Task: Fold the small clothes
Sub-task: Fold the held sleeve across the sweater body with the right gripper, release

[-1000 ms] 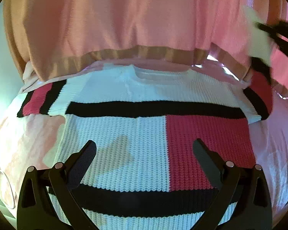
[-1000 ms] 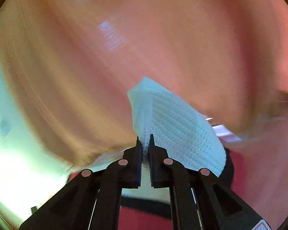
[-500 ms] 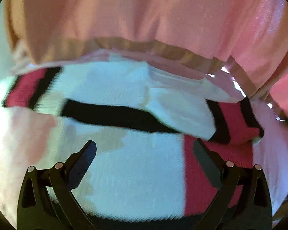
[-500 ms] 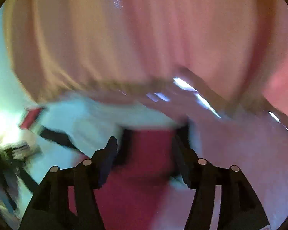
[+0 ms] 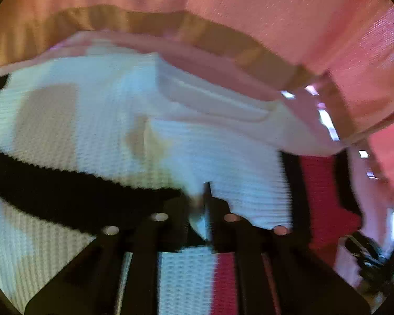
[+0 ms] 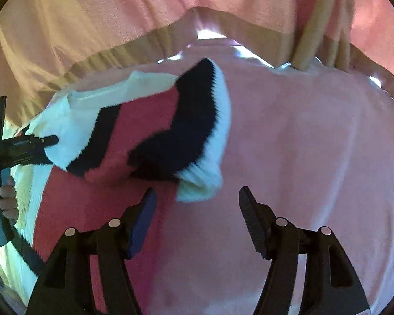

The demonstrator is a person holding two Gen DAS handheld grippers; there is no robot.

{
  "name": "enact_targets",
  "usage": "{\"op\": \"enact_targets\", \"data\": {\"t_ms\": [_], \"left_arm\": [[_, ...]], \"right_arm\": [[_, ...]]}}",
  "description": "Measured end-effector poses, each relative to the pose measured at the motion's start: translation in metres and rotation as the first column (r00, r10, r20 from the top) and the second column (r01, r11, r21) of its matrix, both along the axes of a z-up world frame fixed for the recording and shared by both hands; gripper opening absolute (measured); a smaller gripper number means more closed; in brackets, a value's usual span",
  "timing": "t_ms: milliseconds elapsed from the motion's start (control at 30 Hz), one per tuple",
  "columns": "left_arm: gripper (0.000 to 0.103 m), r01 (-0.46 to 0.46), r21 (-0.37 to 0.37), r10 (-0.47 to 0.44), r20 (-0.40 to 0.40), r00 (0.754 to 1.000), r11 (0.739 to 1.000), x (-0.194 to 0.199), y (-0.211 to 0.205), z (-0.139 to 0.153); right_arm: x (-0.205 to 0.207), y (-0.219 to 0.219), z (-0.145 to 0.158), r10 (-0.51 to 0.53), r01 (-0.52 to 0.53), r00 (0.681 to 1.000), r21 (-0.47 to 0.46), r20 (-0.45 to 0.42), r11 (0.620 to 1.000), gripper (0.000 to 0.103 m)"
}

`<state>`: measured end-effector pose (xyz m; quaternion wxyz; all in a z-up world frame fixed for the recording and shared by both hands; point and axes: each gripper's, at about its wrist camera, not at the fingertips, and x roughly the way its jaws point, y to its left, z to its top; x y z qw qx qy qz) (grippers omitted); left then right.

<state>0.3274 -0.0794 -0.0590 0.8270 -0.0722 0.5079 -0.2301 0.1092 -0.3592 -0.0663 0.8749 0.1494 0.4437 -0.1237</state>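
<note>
The small knitted sweater [image 5: 97, 120], white with black bands and red blocks, lies spread on a pink cloth-covered surface [image 6: 315, 144], with a pink curtain-like fabric with a tan hem [image 5: 275, 13] hanging just behind it. In the left wrist view the left gripper [image 5: 206, 194] has its two fingers drawn together, pinched on a fold of the white knit where the sleeve [image 5: 236, 162] has been laid across the chest; the white cloth bunches up right at the fingertips and a black band [image 5: 65, 191] runs off to the left of them. This view is somewhat blurred, so the exact edge of the pinched fold is hard to trace. In the right wrist view the right gripper [image 6: 197, 210] hangs over the pink surface with its fingers wide apart and nothing between them, just below the sleeve's white ribbed cuff [image 6: 199, 181]. The sleeve [image 6: 149, 131] lies folded inward over the red part of the body, its black and red stripes angled towards the upper right and its cuff end resting partly on the pink cloth. At the left edge of that view the left gripper [image 6: 50, 140] reaches into the white shoulder area, and the fingers [image 6: 5, 199] of the person's hand show on its handle
</note>
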Motion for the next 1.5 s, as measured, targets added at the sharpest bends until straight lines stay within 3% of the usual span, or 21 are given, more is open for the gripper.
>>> {"op": "enact_targets", "data": {"t_ms": [167, 267, 367, 400, 433, 467, 600, 667, 733, 800, 867, 967, 1100, 1133, 1167, 1200, 1267, 1333, 1500], "left_arm": [[0.008, -0.064, -0.078, 0.074, 0.128, 0.989, 0.995, 0.001, 0.031, 0.054], [0.008, -0.118, -0.065, 0.126, 0.145, 0.981, 0.991, 0.01, 0.055, 0.06], [0.008, -0.139, -0.017, 0.14, 0.077, 0.987, 0.99, 0.016, 0.064, 0.029], [0.008, -0.136, 0.008, 0.135, 0.042, 0.99, 0.991, 0.018, 0.063, 0.015], [0.008, -0.13, 0.028, 0.13, 0.022, 0.991, 0.991, 0.018, 0.062, 0.006], [0.008, -0.13, 0.043, 0.13, 0.014, 0.991, 0.991, 0.017, 0.062, -0.002], [0.008, -0.138, 0.03, 0.138, 0.021, 0.99, 0.99, 0.021, 0.062, 0.001], [0.009, -0.135, 0.063, 0.134, 0.024, 0.991, 0.989, 0.022, 0.06, 0.001], [0.009, -0.13, 0.088, 0.127, 0.035, 0.991, 0.988, 0.02, 0.059, -0.004], [0.009, -0.121, 0.096, 0.118, 0.045, 0.992, 0.988, 0.02, 0.057, -0.004], [0.01, -0.127, 0.09, 0.123, 0.042, 0.991, 0.988, 0.021, 0.058, -0.004], [0.012, -0.127, 0.08, 0.123, 0.05, 0.991, 0.989, 0.021, 0.061, -0.002], [0.022, -0.171, -0.028, 0.172, 0.038, 0.984, 0.985, 0.011, 0.091, 0.013], [0.026, -0.188, -0.056, 0.19, 0.043, 0.981, 0.981, 0.011, 0.099, 0.019], [0.038, -0.209, -0.086, 0.215, 0.056, 0.975, 0.974, 0.01, 0.112, 0.029], [0.059, -0.251, -0.115, 0.261, 0.075, 0.962, 0.961, 0.01, 0.131, 0.043], [0.088, -0.364, -0.158, 0.381, 0.097, 0.919, 0.918, 0.01, 0.174, 0.062], [0.092, -0.514, -0.192, 0.54, 0.118, 0.834, 0.836, 0.008, 0.24, 0.071], [0.092, -0.723, -0.092, 0.729, 0.079, 0.68, 0.685, 0.033, 0.368, 0.055]], "right_arm": [[0.022, 0.009, 0.011, -0.024, 0.026, 0.998, -0.021, 0.064, 0.999, 0.063], [0.033, 0.011, 0.004, -0.01, 0.01, 0.998, 0.0, 0.056, 1.0, 0.06], [0.045, 0.016, -0.015, 0.016, -0.017, 1.0, -0.009, -0.026, 1.0, 0.038], [0.044, 0.018, -0.015, 0.015, -0.015, 1.0, -0.014, -0.014, 1.0, 0.034], [0.044, 0.018, -0.013, 0.014, -0.014, 1.0, -0.013, -0.01, 1.0, 0.017], [0.044, 0.017, -0.011, 0.014, -0.014, 1.0, 0.001, -0.011, 1.0, 0.014], [0.034, 0.012, 0.019, -0.015, 0.015, 0.996, 0.006, 0.083, 1.0, 0.012], [0.032, 0.008, 0.011, -0.024, 0.025, 0.998, -0.015, 0.053, 1.0, 0.012], [0.034, -0.002, -0.016, -0.053, 0.053, 0.998, 0.012, -0.041, 0.998, 0.012], [0.033, -0.003, -0.007, -0.061, 0.061, 0.998, 0.036, -0.014, 0.997, 0.012], [0.031, 0.001, 0.008, -0.043, 0.043, 0.999, -0.008, 0.034, 0.999, 0.012], [0.031, -0.005, -0.017, -0.059, 0.06, 0.997, 0.009, -0.052, 0.998, 0.012], [0.027, 0.005, -0.005, -0.046, 0.044, 0.998, -0.052, -0.045, 0.998, 0.016], [0.022, 0.009, 0.003, -0.054, 0.052, 0.998, -0.066, -0.035, 0.996, 0.022], [0.016, 0.015, 0.013, -0.07, 0.065, 0.997, -0.105, -0.039, 0.992, 0.025], [0.011, 0.02, 0.021, -0.075, 0.068, 0.996, -0.143, -0.04, 0.987, 0.03], [-0.002, 0.035, 0.042, -0.066, 0.063, 0.998, -0.224, -0.003, 0.973, 0.038], [-0.013, 0.044, 0.057, -0.063, 0.076, 0.996, -0.25, 0.058, 0.965, 0.058], [-0.018, 0.077, 0.068, 0.002, 0.024, 0.991, -0.192, 0.134, 0.981, 0.061]]}}
